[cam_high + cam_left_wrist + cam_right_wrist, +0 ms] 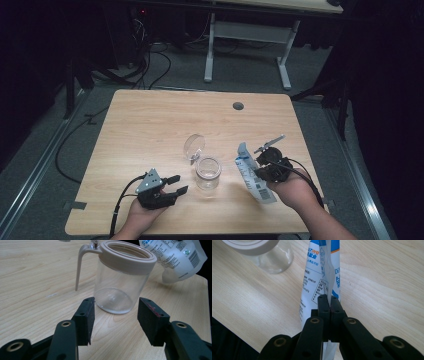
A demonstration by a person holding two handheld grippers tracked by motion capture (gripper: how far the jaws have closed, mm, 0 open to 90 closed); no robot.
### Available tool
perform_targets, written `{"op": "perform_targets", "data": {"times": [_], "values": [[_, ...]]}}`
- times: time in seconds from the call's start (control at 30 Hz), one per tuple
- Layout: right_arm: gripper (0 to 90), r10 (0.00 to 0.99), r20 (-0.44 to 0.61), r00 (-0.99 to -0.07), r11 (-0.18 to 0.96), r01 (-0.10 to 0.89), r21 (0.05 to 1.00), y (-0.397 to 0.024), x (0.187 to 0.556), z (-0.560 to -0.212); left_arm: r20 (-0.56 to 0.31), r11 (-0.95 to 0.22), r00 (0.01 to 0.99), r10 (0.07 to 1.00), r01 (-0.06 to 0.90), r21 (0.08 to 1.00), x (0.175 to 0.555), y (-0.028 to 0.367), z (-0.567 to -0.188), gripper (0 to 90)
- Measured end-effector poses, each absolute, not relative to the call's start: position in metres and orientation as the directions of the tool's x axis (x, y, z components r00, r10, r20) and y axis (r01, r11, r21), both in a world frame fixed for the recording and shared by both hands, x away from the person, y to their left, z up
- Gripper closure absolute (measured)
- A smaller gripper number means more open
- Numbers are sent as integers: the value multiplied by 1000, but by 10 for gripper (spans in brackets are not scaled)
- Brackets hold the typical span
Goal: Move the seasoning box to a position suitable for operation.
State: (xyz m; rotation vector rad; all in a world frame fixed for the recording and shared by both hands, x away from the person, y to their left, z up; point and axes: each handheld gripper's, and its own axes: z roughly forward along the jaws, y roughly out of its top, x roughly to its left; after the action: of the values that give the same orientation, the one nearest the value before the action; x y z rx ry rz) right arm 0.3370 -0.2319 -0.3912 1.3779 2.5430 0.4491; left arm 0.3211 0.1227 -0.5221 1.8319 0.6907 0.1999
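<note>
Dark floor with cables rings a pale wooden worktop (150, 125), and both tongs sit at its near edge. Left tongs (175, 184), near the left corner, are released: their jaws stand apart with nothing between them, aimed at the jar (208, 173) just beyond the tips, without touching it. In the left gripper view the jar (117, 287) stands upright on bare wood, its beige rim uppermost and its hinged lid (193, 146) swung open toward the far edge. Right tongs (263, 165), near the right corner, are clenched on a pouch (248, 170), the jaws pressed flat on its thin edge in the right gripper view (329, 305). That white and blue pouch (317, 277) is tilted, its lower end toward the near edge, its upper end just beside the jar. Between jar and pouch only a narrow strip of wood shows. Outward from there the worktop lies bare to the far edge, where a small round grommet (238, 106) sits right of centre. Behind it stands a white table frame (250, 45).
</note>
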Motion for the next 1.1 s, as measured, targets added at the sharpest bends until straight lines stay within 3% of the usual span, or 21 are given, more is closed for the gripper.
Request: {"op": "perform_targets", "data": {"times": [0.73,1.1], "values": [[900,823,-57,-565,564,801,201,-221,344,-390,-164,-222,824,542,329,918,315,116,-523,469],[900,813,-57,-579,579,795,179,-222,342,-389,-119,-260,835,538,299,918,307,104,-525,505]]}}
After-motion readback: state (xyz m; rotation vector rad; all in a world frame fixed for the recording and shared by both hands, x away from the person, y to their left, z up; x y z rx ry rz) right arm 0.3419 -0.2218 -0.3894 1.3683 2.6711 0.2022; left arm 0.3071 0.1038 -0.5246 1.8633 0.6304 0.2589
